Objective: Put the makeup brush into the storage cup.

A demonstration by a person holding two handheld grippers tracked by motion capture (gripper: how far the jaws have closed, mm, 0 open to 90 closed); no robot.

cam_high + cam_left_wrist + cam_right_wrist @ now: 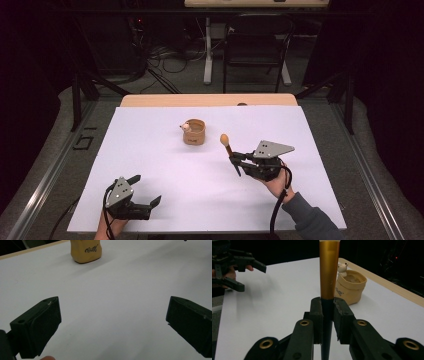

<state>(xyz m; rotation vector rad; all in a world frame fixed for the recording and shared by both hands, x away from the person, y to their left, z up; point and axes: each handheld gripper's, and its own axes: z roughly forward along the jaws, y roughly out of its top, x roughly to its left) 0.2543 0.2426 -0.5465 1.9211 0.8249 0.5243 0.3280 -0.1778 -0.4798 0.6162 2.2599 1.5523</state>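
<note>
While the right tongs (234,160) clamp a brush (227,145) by its dark handle, its gold ferrule and tan tip rise just past them. Beyond the brush, near but apart, a tan pouch (194,132) stands on the white surface (165,170) with a small bear figure (185,127) at its rim. Well apart, the left tongs (145,190) gape wide with nothing between them, low over the surface.
</note>
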